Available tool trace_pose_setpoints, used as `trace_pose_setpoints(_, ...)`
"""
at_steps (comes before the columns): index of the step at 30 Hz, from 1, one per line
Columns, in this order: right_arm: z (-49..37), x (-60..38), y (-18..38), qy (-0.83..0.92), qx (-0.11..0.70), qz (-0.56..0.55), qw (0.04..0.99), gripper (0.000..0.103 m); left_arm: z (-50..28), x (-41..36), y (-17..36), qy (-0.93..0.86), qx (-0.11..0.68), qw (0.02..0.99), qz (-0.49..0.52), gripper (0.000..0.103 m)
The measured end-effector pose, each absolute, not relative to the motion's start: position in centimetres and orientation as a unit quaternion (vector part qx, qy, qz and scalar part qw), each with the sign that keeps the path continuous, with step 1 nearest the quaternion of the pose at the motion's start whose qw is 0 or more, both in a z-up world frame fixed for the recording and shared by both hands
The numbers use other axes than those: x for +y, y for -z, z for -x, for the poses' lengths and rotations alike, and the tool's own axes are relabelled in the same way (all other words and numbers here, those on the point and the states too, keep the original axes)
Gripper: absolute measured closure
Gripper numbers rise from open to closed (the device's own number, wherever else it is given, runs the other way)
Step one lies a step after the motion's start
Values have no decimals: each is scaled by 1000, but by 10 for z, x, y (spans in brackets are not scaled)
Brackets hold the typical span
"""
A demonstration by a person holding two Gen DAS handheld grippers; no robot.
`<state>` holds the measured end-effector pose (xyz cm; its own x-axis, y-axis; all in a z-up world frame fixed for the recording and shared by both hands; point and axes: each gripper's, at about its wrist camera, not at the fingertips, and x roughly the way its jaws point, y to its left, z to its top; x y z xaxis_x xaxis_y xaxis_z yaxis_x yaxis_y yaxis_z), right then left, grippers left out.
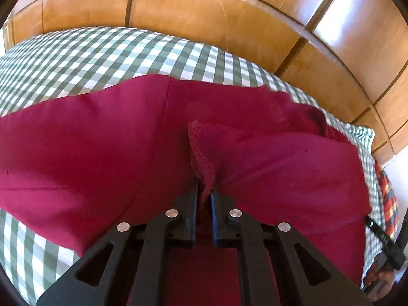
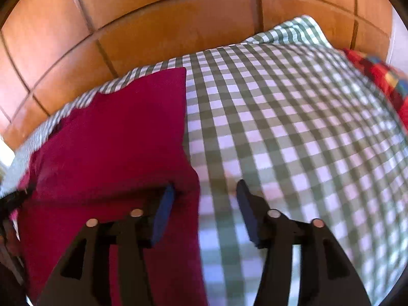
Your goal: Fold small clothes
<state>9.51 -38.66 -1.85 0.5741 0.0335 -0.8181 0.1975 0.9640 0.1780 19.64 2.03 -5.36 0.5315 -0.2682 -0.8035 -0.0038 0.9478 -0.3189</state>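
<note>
— Well, starting biggest: wood panelling (image 1: 204,7) behind everything, warm orange-brown, split by dark seams.

— Next down?

— Green-and-white check cloth (image 2: 293,127), spread over the whole work surface, running up to the panelling.

— And on it?

— Maroon garment (image 1: 89,153), lying across the check cloth, taking up most of the left wrist view. Seams visible running across the fabric. Stitched hem lifted up off the rest of it, standing in a ridge near the middle. Same garment (image 2: 114,140) at the left side of the right wrist view, straight edge against bare check cloth.

— Anything beside it?

— Red plaid fabric (image 2: 377,74) at the far right edge, with yellow and blue squares. Blurred; kind cannot be told.

— Tools?

— Left gripper (image 1: 204,193): jaws drawn nearly together, pinching the stitched hem of the garment between the pads, fabric running up out of the gap. Right gripper (image 2: 204,199): jaws spread wide, nothing between them. Left pad (image 2: 164,211) over the garment's edge, right pad over bare check cloth. Whether touching the surface, cannot tell; view smeared.

— Smallest?

— Black handle of the other tool (image 1: 382,239) at the lower right rim of the left wrist view, with part of a hand (image 1: 380,278) gripping below it.
</note>
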Motion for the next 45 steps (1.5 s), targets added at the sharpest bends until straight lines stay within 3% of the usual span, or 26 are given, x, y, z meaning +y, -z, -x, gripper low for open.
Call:
trace_pose_setpoints(7, -88, -355, -35, -29, 401, -106, 909, 45, -195, 19, 40, 81, 472, 867, 140, 95)
trace_pose_setpoints(11, -127, -314, 0, -49, 452, -62, 888, 34, -183, 26, 35, 79, 465, 867, 161, 94)
trace_pose_setpoints(12, -136, -306, 17, -48, 479, -49, 875, 33, -178, 31, 33, 79, 461, 868, 167, 85)
trace_pose_setpoints(13, -139, -302, 26, -41, 487, -36, 872, 32, -172, 37, 31, 79, 458, 869, 173, 83)
trace_pose_setpoints(22, -87, -280, 6, -51, 417, -12, 907, 27, -85, 180, 31, -9, 424, 855, 299, 83)
trace_pose_setpoints(32, -62, -250, 38, -51, 430, 15, 901, 24, -15, 343, 39, -183, 332, 819, 430, 83)
trace_pose_setpoints(34, -61, -251, 39, -50, 432, 11, 900, 23, -17, 365, 41, -208, 325, 810, 441, 73)
trace_pose_setpoints(36, -63, -252, 39, -49, 433, 9, 900, 22, -22, 376, 44, -222, 322, 801, 453, 69)
trace_pose_setpoints(42, -61, -249, 40, -41, 433, 17, 900, 20, -45, 389, 55, -252, 330, 789, 453, 70)
trace_pose_setpoints(45, -60, -249, 40, -41, 433, 17, 900, 20, -64, 387, 51, -256, 345, 799, 422, 94)
